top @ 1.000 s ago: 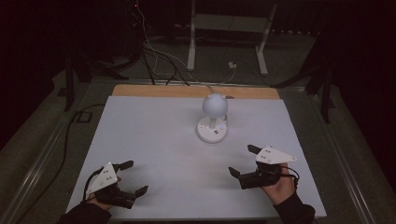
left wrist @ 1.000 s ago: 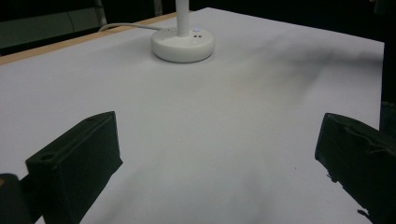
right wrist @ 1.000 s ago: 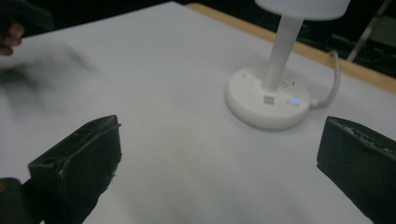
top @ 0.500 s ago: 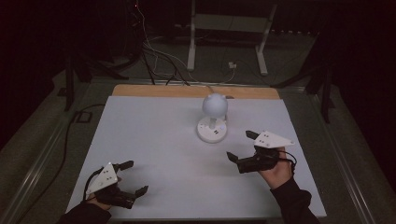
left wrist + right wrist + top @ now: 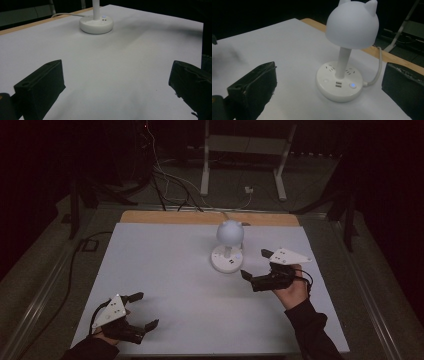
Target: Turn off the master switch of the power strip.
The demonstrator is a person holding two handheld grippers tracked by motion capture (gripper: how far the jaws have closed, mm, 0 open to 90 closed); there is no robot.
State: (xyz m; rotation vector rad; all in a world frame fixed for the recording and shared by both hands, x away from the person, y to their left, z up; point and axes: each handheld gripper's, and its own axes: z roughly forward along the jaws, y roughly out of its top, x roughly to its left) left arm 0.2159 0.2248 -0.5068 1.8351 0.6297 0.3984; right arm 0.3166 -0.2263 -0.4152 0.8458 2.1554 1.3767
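Lamp (image 5: 229,245), a small white one with cat ears, stands far-centre on the bench (image 5: 165,270), and the right hand-held gripper (image 5: 256,268), jaws spread and empty, sits just beside its base, likely lining up for its buttons, while the left hand-held gripper (image 5: 141,310) waits released near the front-left edge.

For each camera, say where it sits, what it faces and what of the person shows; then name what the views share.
High view: above the near edge, facing forward and down on the table; both forearms, left gripper, right gripper.
Left gripper view: low, facing the lamp; own open fingers.
Right gripper view: beside the lamp; own open fingers.
All share the lamp.
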